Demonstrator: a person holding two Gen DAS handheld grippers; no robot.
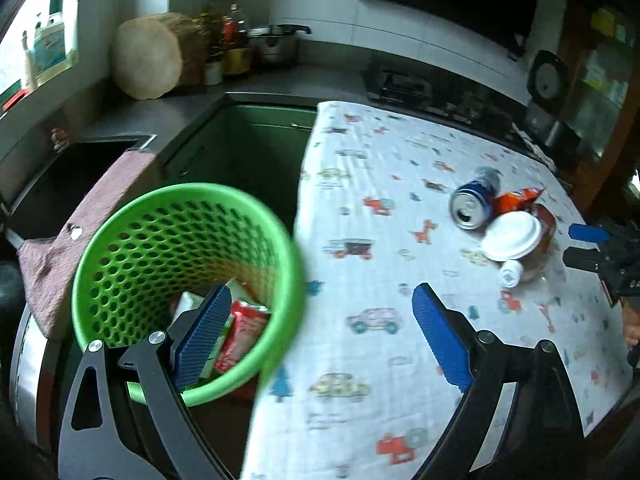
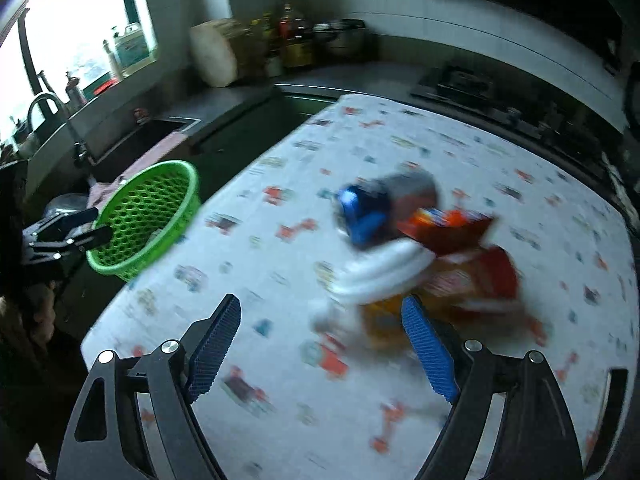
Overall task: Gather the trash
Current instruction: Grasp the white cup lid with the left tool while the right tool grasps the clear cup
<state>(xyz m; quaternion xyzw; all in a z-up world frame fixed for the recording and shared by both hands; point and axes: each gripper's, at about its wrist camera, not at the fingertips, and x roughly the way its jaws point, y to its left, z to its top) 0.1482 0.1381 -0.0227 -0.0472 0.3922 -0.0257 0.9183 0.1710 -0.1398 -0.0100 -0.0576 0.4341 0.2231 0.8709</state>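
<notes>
From the left wrist camera, the left gripper [image 1: 320, 332] is wide open and holds nothing. Its left finger hangs over the green basket [image 1: 100, 264], and you can see a red and white packet [image 1: 244, 332] lying inside. Far off on the patterned cloth [image 1: 360, 360] lie a blue can [image 1: 474, 204], an orange wrapper [image 1: 516, 198] and a white-lidded cup [image 1: 514, 240]. The right wrist camera is blurry. Here the right gripper [image 2: 322, 344] is open and empty, close to that trash pile, and the basket's inside is hidden.
</notes>
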